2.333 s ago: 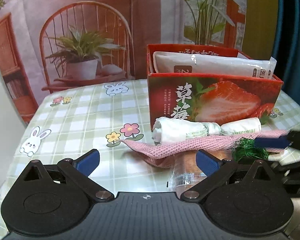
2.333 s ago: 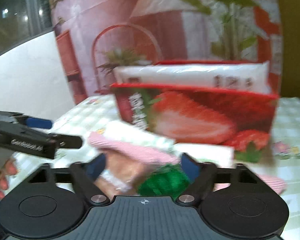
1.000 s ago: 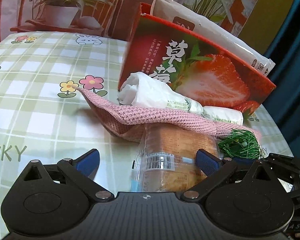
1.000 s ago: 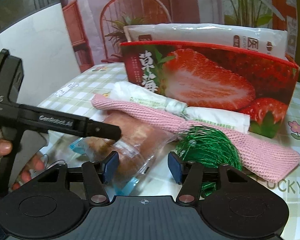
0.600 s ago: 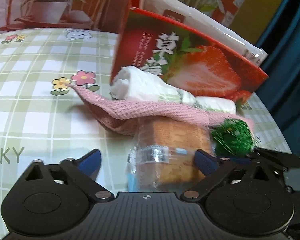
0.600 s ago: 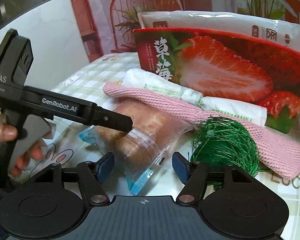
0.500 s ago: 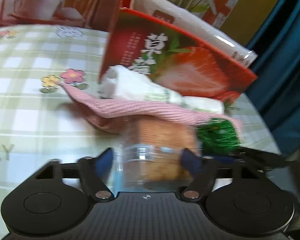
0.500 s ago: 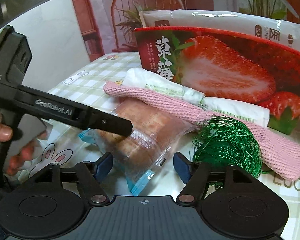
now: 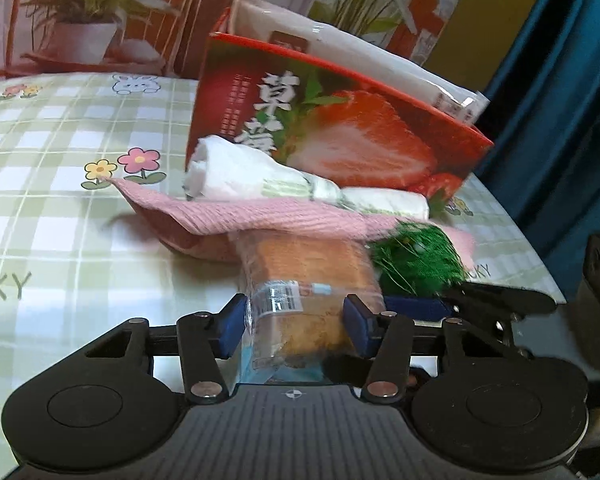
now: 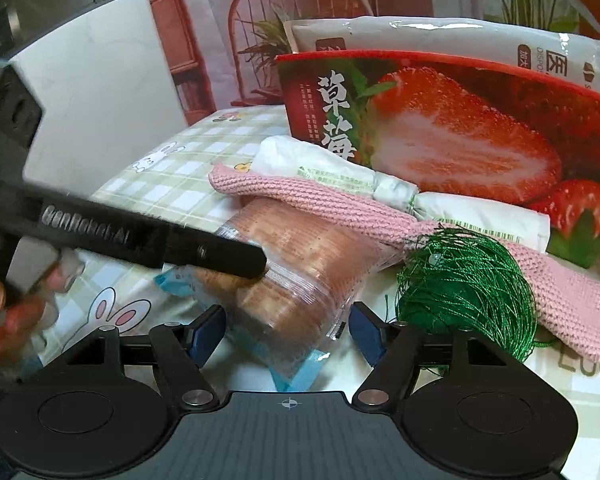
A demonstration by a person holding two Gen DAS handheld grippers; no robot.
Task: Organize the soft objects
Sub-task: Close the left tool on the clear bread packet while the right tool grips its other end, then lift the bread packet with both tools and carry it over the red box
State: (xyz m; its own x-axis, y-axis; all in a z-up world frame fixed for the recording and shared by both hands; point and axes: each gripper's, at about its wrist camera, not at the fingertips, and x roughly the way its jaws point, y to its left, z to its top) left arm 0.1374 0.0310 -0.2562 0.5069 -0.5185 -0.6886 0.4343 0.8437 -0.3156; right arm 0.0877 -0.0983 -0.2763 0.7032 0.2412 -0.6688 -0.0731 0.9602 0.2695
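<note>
The left gripper (image 9: 295, 322) has just been closing its jaws onto the wrapped bread (image 9: 304, 276), low centre of frame on the counter (image 9: 60, 216). The right gripper (image 10: 287, 334) has jaws apart around the bread's other end. The pink cloth (image 10: 380, 220), white roll (image 10: 328, 176) and green thread ball (image 10: 464, 280) lie outside the strawberry box (image 10: 460, 128), at centre-right; most sorting seems left.

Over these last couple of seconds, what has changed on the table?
The left gripper came forward and its fingers have just been closing around the wrapped cake; they now press its sides. The right gripper opened wider around the cake's other end, not pressing it. The pink cloth, green thread ball, white bundle and strawberry box stayed put.
</note>
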